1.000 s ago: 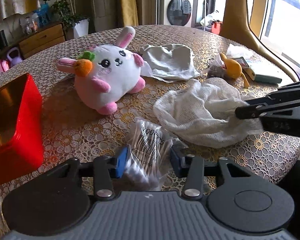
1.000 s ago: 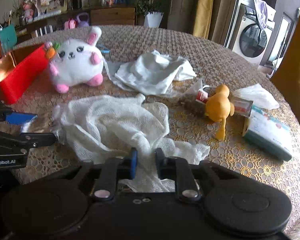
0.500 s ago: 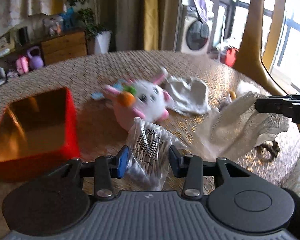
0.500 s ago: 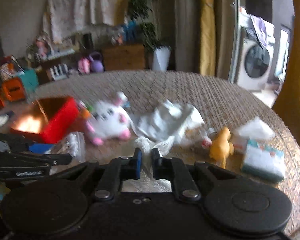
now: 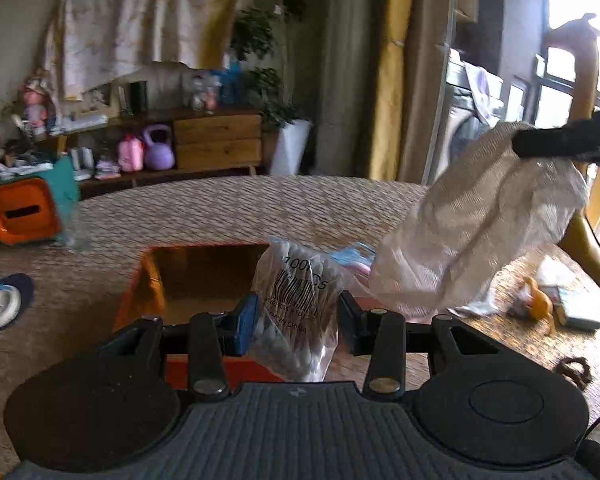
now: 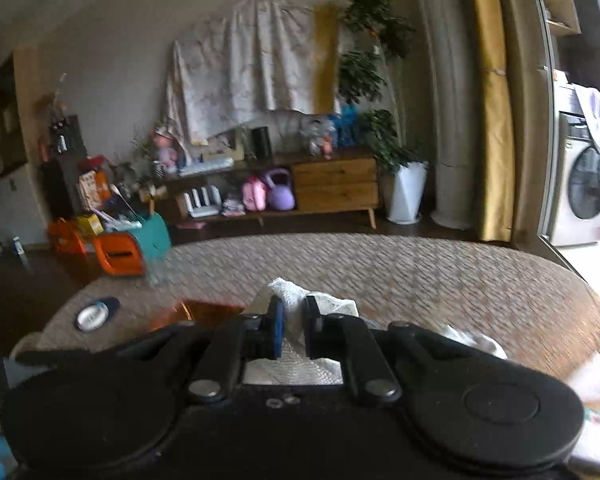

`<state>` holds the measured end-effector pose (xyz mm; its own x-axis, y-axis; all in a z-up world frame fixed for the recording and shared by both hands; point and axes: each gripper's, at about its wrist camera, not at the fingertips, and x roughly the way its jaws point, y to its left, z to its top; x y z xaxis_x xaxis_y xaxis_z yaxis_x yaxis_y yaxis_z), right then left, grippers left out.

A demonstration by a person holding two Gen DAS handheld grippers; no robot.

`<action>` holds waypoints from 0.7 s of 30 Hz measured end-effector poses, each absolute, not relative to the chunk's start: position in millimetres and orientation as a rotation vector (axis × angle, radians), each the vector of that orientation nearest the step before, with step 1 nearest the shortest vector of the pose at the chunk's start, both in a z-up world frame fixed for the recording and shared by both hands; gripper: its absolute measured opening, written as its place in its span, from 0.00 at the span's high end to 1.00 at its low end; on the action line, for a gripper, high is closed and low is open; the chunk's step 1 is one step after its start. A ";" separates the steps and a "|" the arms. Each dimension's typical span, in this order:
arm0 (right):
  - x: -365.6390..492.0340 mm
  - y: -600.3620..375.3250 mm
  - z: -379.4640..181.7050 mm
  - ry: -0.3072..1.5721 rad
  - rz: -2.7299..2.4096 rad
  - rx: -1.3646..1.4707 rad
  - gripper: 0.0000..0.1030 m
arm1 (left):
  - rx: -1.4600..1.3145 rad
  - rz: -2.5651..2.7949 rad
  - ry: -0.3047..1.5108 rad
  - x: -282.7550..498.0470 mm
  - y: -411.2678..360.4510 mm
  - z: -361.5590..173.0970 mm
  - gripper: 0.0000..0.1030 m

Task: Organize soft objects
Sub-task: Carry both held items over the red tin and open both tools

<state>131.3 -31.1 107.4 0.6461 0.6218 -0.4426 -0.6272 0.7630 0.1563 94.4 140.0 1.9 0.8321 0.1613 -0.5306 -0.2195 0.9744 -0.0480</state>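
Between left gripper fingers: swab bag being clamped, box just ahead; right gripper clamping hanging gauze.

Clear bag of cotton swabs, barcode facing the camera, upright and lifted over the near wall of the red box. White mesh cloth hangs bunched in the air right of the box, above its right edge.
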 end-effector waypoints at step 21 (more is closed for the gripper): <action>174.2 137.6 91.6 0.559 0.871 -0.084 0.91 | -0.213 0.359 0.603 92.7 246.6 -25.3 0.59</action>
<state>174.2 137.6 91.6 0.5113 0.7011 -0.4971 -0.7439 0.6507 0.1526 92.7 246.6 -25.3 0.7645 0.2658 -0.5873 -0.3889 0.9167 -0.0914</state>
